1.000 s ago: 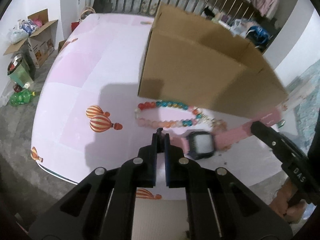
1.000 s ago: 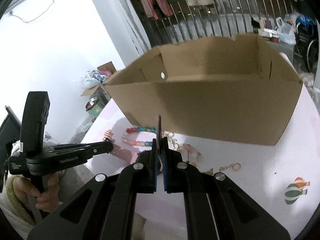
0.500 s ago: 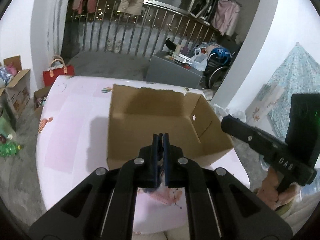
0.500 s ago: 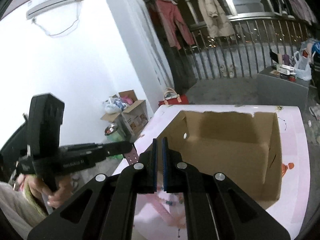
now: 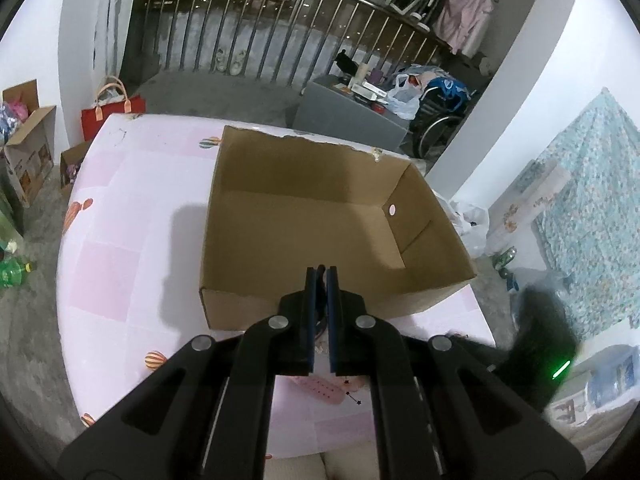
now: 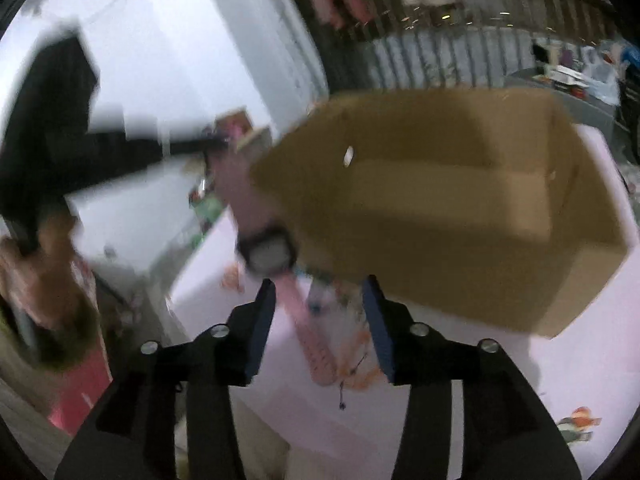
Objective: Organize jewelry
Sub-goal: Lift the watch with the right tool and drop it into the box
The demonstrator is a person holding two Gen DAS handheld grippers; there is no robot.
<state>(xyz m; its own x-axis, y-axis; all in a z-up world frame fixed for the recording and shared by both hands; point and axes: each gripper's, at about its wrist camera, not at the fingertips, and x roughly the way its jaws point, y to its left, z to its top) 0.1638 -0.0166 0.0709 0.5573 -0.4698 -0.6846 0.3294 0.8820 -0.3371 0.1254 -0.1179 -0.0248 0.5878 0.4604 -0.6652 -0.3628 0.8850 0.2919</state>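
A pink-strapped watch with a dark face hangs from my left gripper, which is shut on its strap just above the near wall of the open, empty cardboard box. From the left wrist, only the strap's end shows below the fingers. My right gripper is low at the table's near edge, jaws opening and its pads pressing on nothing. The hanging strap shows blurred through their gap. A beaded bracelet lies blurred on the pink cloth in front of the box.
The box stands on a table with a pink cloth printed with balloons. Small trinkets lie near the front edge. On the floor to the left are a red bag, cardboard boxes and green bottles.
My left gripper has risen off the table with the watch, up over the box's near wall. The right gripper's jaws have gone from shut to apart, and its view has swung and blurred.
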